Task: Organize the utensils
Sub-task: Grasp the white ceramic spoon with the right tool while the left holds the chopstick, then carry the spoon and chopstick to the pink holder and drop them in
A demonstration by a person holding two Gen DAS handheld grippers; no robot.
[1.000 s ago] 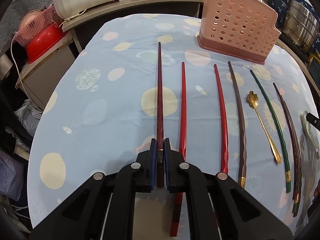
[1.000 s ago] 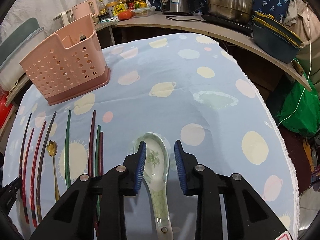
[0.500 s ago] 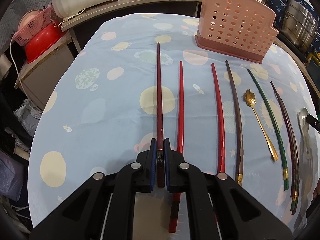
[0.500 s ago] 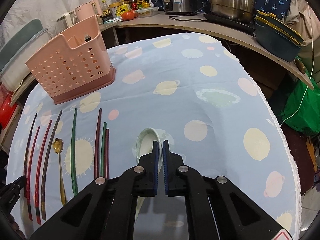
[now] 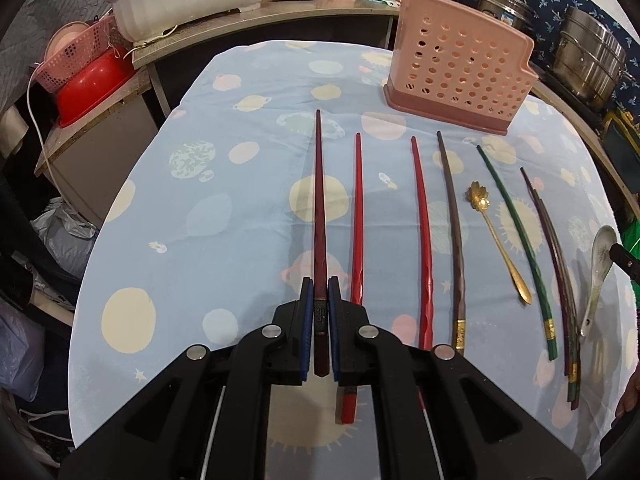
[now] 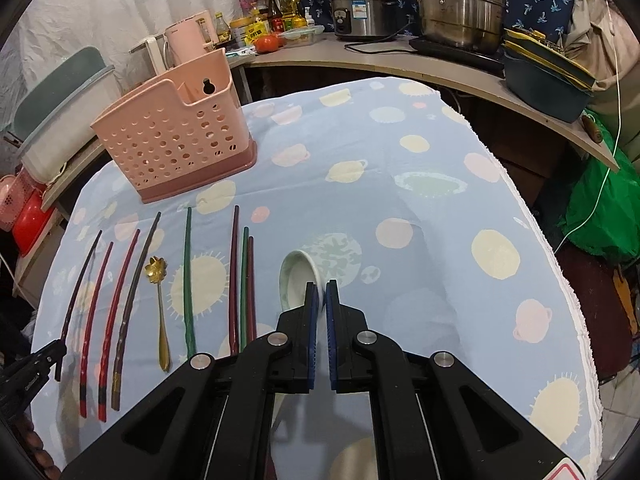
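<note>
My left gripper is shut on a dark red chopstick and holds it a little above the tablecloth, pointing away. My right gripper is shut on a white ceramic spoon, lifted and turned on its edge; the spoon also shows in the left wrist view. On the cloth lie several chopsticks: red ones, a brown one, a green one and a bundle. A gold flower spoon lies among them. The pink perforated utensil holder stands at the far side.
The round table has a blue spotted cloth with edges near on the left and right. Counters behind hold steel pots, a rice cooker, bottles and a red basin.
My right gripper closed on the ceramic spoon and raised it off the cloth, tilting it on edge. My left gripper lifted slightly with the dark red chopstick held.
</note>
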